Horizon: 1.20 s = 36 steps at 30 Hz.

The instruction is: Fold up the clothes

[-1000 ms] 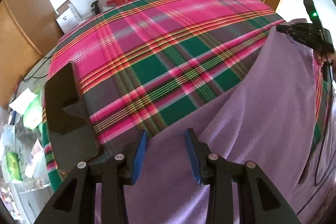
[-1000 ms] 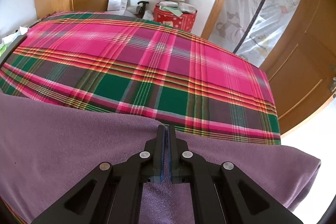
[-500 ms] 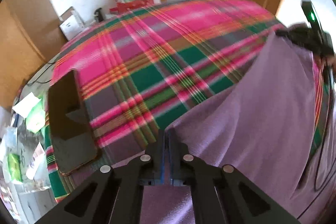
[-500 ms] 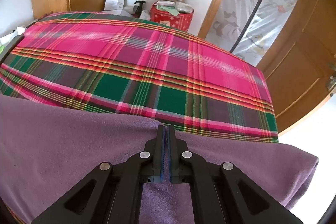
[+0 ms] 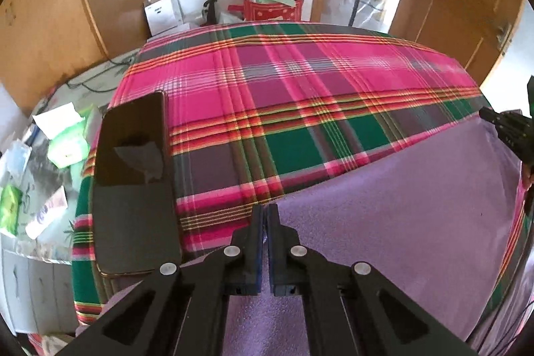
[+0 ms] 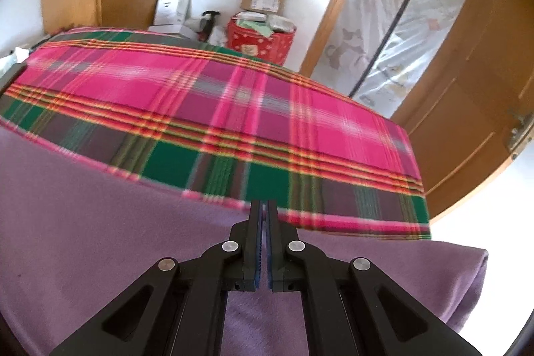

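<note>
Both grippers, left (image 5: 266, 212) and right (image 6: 263, 207), are clamped on the purple cloth's (image 5: 400, 206) far edge. Judged mid-fold: edge needs level carrying.

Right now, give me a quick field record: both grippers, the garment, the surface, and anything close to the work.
left gripper: shut on purple garment at its edge
right gripper: shut on purple garment at its edge
surface: plaid cloth
nearby: black phone lying on the plaid cloth, left of the left gripper, apart from the garment
fold: not yet made
</note>
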Motion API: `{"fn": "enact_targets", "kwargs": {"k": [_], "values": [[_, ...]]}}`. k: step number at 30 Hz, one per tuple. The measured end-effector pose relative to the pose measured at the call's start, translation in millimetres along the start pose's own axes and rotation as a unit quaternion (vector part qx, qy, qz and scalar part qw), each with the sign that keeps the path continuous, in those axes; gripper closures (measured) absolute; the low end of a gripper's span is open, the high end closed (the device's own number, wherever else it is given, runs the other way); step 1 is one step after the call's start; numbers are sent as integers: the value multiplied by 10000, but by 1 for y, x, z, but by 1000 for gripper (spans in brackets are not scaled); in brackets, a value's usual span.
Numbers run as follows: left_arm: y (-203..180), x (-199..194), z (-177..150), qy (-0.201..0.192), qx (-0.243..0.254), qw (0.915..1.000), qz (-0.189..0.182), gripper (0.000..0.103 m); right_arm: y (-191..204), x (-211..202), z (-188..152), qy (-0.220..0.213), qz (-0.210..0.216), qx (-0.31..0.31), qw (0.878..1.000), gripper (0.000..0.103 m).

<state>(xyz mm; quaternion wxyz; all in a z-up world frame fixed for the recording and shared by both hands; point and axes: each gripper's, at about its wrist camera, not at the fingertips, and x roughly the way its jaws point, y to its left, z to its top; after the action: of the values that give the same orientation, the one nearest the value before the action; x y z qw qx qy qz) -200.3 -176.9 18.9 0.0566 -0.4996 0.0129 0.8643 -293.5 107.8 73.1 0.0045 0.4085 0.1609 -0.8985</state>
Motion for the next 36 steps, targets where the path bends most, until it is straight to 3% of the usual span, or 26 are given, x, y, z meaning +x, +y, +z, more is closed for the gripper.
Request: {"fn": "enact_targets", "kwargs": {"k": [11,21,26,31,36], "values": [[-1,6,0,0,-109,9998,159,100,-9,0,0,-33,32,294,9996,101],[-3,-28,-7,-87,-347,9993,50,98,-47,-57,-17,-500,164,891,9946,94],[-24,-58,-15,-250,-161,9995,-142,94,-77,-90,-37,-657,159,1293,9893,91],[-70,-77,-25,-359,262,9978,-495,90,-122,-112,-78,-636,105,1989,9779,85],[-118,-71,-28,-168,671,9935,-898,89,-158,-115,-116,-456,68,2610,9642,82]]}}
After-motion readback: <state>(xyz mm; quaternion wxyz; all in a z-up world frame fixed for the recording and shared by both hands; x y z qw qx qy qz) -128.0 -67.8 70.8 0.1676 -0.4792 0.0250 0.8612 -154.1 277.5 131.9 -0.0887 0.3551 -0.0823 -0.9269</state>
